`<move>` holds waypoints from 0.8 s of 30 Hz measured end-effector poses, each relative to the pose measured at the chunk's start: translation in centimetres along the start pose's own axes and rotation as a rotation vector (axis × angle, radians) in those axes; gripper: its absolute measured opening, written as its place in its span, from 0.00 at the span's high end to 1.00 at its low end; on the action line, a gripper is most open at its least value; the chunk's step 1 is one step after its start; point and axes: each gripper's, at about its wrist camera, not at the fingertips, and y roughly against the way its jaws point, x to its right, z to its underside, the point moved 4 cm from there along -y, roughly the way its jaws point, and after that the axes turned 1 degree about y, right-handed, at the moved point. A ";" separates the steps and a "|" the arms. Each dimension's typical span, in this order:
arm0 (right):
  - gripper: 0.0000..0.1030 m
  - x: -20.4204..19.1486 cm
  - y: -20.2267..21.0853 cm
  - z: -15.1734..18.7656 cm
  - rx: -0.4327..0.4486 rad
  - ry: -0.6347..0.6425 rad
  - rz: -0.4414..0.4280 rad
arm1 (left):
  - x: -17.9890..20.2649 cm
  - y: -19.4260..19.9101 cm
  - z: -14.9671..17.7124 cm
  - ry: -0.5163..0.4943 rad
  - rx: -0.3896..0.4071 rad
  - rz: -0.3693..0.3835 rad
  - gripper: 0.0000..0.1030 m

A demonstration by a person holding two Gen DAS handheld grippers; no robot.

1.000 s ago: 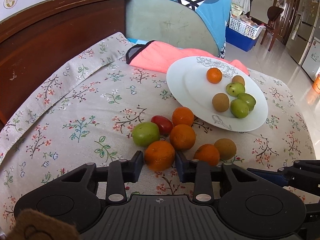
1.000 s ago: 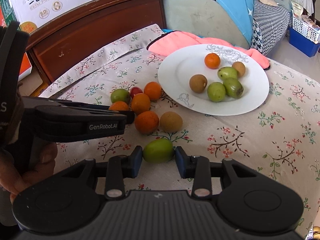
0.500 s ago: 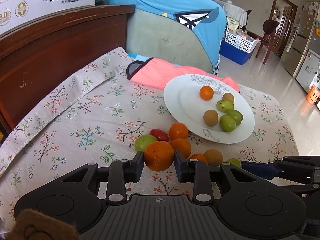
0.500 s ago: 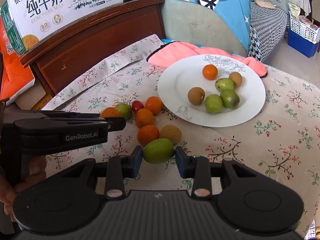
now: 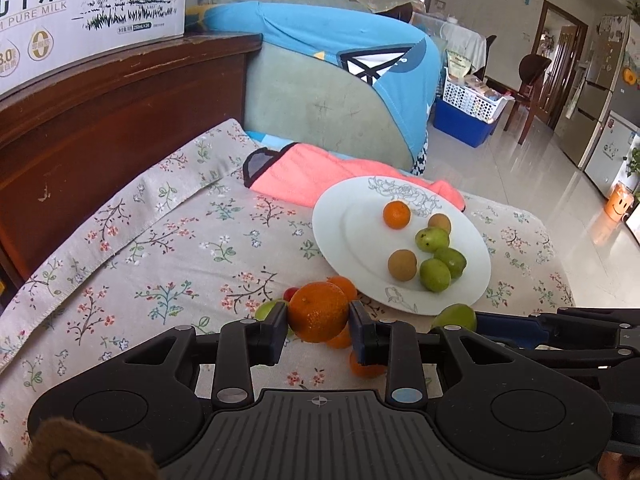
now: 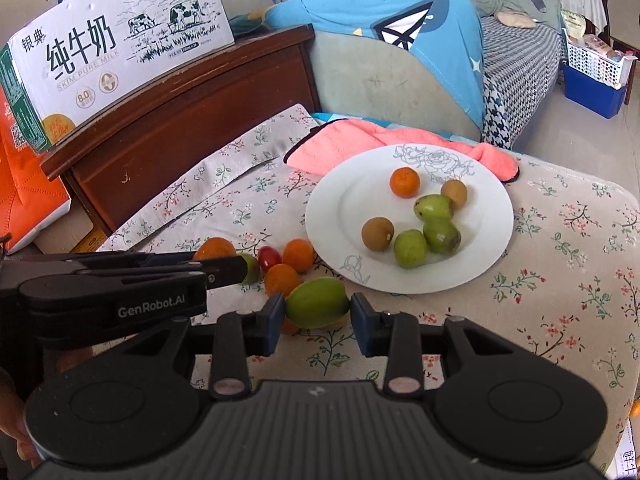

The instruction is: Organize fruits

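My left gripper [image 5: 318, 313] is shut on an orange [image 5: 318, 312] and holds it above the floral cloth, short of the white plate [image 5: 352, 240]. My right gripper [image 6: 318, 309] is shut on a green fruit [image 6: 317, 307], also lifted, near the plate's front rim [image 6: 332, 200]. The plate holds an orange [image 6: 405, 182], brown fruits and several green fruits. Loose oranges [image 6: 298, 255], a red tomato [image 6: 269, 257] and a green fruit [image 5: 265, 310] lie on the cloth left of the plate. The left gripper shows in the right wrist view [image 6: 224, 270] with its orange [image 6: 214, 248].
A pink cloth [image 6: 360, 140] lies behind the plate. A wooden headboard [image 6: 180, 120] with a milk carton [image 6: 112, 48] stands at the left. A blue and grey cushion [image 5: 340, 92] is behind. The cloth's right edge drops to the floor [image 5: 540, 184].
Both grippers have lifted with their fruit, the left with the orange and the right with the green fruit, and moved toward the plate. The loose fruits lie lower in view.
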 end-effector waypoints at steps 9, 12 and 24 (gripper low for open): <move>0.65 1.6 1.3 -4.5 0.086 -0.020 0.011 | 0.9 -0.1 -3.6 0.024 0.026 0.052 0.71; 0.65 2.8 0.8 -5.8 0.092 -0.057 0.017 | 1.2 -0.8 -5.1 -0.007 0.043 0.038 0.71; 0.65 6.8 -3.4 -7.0 0.012 -0.206 0.039 | -0.4 -4.2 -6.5 0.014 -0.054 0.058 0.71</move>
